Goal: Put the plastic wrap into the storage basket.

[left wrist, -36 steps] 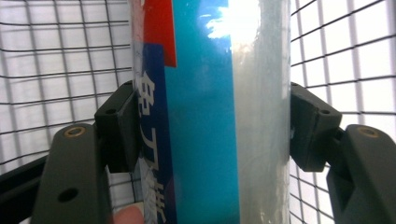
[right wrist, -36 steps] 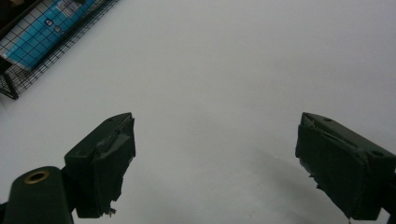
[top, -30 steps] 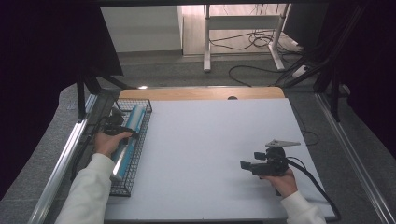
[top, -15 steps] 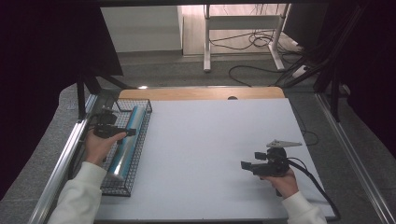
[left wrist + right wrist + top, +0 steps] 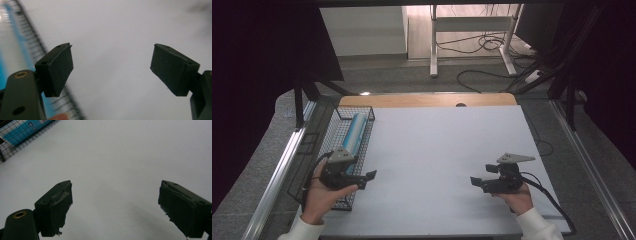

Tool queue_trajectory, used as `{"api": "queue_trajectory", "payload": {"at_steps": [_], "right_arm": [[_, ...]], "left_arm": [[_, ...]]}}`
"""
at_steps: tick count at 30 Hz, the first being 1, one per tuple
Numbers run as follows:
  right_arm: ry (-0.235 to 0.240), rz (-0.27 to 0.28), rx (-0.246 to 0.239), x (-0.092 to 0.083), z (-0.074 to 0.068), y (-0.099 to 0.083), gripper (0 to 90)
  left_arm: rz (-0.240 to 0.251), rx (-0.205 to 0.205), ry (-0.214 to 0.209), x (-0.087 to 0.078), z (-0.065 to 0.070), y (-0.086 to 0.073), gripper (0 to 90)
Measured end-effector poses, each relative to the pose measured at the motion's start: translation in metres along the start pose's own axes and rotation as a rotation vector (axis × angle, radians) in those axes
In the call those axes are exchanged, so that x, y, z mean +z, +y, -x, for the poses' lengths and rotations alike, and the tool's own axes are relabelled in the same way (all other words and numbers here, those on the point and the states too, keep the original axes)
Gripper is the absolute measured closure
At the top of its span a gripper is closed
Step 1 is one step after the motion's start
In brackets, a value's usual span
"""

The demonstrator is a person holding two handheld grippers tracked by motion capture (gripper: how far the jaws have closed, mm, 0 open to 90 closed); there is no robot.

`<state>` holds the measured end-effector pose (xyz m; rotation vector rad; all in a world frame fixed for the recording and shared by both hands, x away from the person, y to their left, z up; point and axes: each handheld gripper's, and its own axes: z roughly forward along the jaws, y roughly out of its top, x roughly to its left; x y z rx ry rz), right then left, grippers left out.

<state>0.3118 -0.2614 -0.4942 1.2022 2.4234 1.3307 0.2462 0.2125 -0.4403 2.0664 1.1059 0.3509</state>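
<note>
At the left edge of the high view, a black wire basket [image 5: 314, 165] is seen on the white tabletop [image 5: 437, 160], and one blue-and-white tube [image 5: 353, 133] is lying inside it. The long axis of the tube is laid along the length of the basket, running from the upper part of the frame down toward the lower left. The left gripper [image 5: 371, 175] is held at the lower end of the basket, its tips pointed rightward over the tabletop, so the tube is placed above it in the frame and a little to its left. In the left gripper view the left gripper [image 5: 111, 68] is shown with its jaws spread and nothing between them; the jaws have just been closing a little from a wider spread. The basket mesh and the blue of the tube [image 5: 15, 42] are caught, blurred, at the left edge of that view.

The right gripper [image 5: 475, 181] is held at the lower right of the high view, well apart from the basket, with its tips pointed left. In the right gripper view the right gripper [image 5: 115, 207] is seen spread and empty, with the basket [image 5: 15, 147] and tube [image 5: 25, 132] far off at the upper left corner.

The left gripper is judged clearly the nearer one to the tube. Counted: one tube, one basket, two grippers.
</note>
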Motion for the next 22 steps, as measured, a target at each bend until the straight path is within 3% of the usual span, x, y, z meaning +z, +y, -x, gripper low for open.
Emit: {"api": "queue_trajectory", "payload": {"at_steps": [4,7,10,15,22], "right_arm": [[-0.005,0.015,-0.033,-0.003,-0.005,-0.006,12.7],[-0.008,0.016,-0.058,-0.002,-0.007,-0.011,13.1],[-0.024,0.018,-0.095,-0.002,-0.010,-0.014,14.0],[-0.048,0.050,-0.130,-0.007,-0.012,-0.015,14.3],[-0.064,0.066,-0.180,-0.006,-0.015,-0.018,14.3]], "left_arm": [[0.010,0.022,-0.045,0.013,0.022,-0.006,18.4],[-0.002,0.029,-0.052,0.024,0.031,-0.009,18.4],[-0.006,0.001,-0.075,0.032,0.034,-0.013,18.5],[0.004,-0.020,-0.059,0.033,0.035,-0.020,18.6],[0.016,-0.014,-0.043,0.038,0.033,-0.029,19.7]]}}
